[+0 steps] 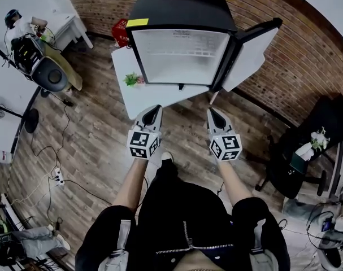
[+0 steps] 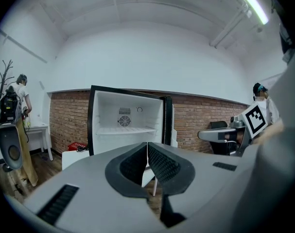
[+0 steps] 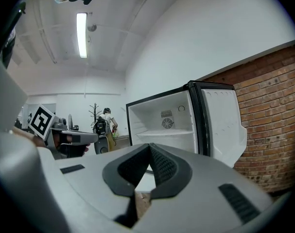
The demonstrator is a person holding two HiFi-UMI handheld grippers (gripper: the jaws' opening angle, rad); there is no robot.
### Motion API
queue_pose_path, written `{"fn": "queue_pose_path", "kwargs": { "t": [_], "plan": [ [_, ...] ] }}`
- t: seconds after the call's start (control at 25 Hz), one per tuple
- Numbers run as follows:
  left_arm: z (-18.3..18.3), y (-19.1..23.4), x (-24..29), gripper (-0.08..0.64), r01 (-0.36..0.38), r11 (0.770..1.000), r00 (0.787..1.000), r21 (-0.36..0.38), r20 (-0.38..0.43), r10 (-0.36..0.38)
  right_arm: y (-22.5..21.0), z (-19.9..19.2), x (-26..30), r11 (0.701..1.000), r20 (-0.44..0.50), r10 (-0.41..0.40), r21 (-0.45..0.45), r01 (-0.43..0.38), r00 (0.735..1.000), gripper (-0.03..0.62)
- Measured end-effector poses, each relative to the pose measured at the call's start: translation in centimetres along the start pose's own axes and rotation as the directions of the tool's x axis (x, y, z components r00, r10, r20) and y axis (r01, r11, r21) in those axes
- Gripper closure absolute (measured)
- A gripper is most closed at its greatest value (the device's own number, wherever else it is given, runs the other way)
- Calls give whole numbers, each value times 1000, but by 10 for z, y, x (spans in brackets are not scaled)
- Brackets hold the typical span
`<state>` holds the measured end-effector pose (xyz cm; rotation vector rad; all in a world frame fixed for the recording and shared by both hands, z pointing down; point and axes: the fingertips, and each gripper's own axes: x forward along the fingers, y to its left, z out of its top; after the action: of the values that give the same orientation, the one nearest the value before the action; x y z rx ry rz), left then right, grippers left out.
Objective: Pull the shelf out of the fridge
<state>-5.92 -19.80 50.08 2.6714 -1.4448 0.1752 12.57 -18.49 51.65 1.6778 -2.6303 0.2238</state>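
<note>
A small black fridge (image 1: 177, 16) stands on a white table (image 1: 138, 97) against the brick wall, its door (image 1: 251, 52) swung open to the right. Inside, a white shelf (image 2: 120, 130) spans the cabinet about halfway up; it also shows in the right gripper view as the shelf (image 3: 164, 133). My left gripper (image 1: 153, 113) and right gripper (image 1: 215, 116) hover side by side short of the table's near edge, both shut and holding nothing. Their tips point at the fridge, well short of it.
A little potted plant (image 1: 133, 79) sits on the table's left part. A red box (image 1: 120, 31) lies behind the table. A person (image 2: 17, 101) stands by a desk at left, with a speaker (image 1: 48, 75) and cables on the wood floor. A black chair (image 1: 307, 151) stands at right.
</note>
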Motion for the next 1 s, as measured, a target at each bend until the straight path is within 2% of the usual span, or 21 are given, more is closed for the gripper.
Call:
{"fn": "queue_pose_path", "kwargs": {
  "t": [0.28, 0.48, 0.76, 1.0],
  "plan": [
    [14, 58, 52, 537, 58, 998, 998, 0, -2, -58, -5, 14, 68, 999, 0, -51, 1, 51, 999, 588],
    [13, 89, 82, 537, 95, 995, 995, -13, -12, -95, -9, 17, 97, 996, -5, -88, 3, 88, 996, 588],
    [12, 95, 113, 538, 136, 990, 990, -24, -19, -137, -25, 19, 115, 993, -9, -119, 15, 119, 993, 588],
    [15, 96, 133, 538, 135, 990, 990, -26, -25, -136, -38, 14, 128, 993, -14, -113, 39, 113, 994, 588]
  ]
}}
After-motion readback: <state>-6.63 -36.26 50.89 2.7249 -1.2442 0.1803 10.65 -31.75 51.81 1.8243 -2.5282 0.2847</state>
